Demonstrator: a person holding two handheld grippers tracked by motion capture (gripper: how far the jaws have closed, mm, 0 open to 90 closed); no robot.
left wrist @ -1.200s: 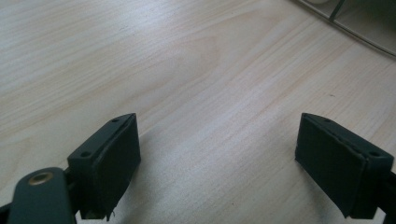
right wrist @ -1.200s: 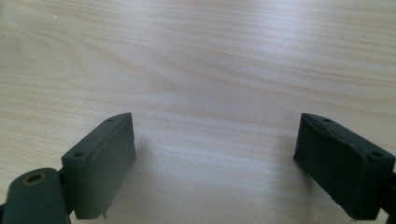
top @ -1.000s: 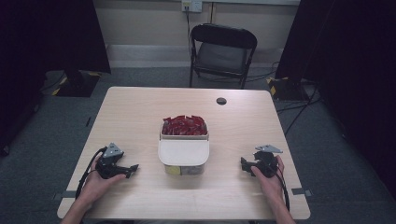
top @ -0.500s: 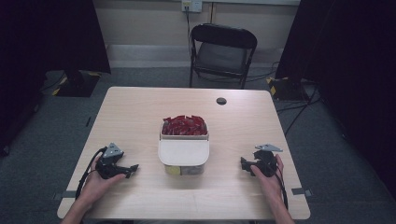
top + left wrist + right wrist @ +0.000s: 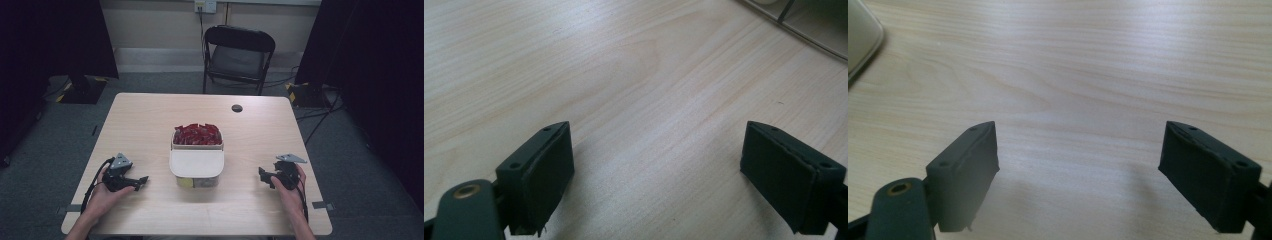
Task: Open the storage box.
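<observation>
A pale tub (image 5: 196,176) stands mid-table with a white lid (image 5: 196,163) over its near half. Red pieces (image 5: 196,134) fill the uncovered far half. On the wood left of the tub rests my left gripper (image 5: 143,180), its jaws wide apart (image 5: 659,175) over bare wood and pointing toward the tub. Right of the tub sits my right gripper (image 5: 261,174), also open (image 5: 1080,170). Its jaws have just been closing a little, with nothing between them. A corner of the tub (image 5: 860,35) edges into the right gripper view.
The light wooden table (image 5: 150,120) has a small dark round spot (image 5: 237,108) near its far edge. A black folding chair (image 5: 239,52) stands behind the table. Cables trail off the near edge from both grippers.
</observation>
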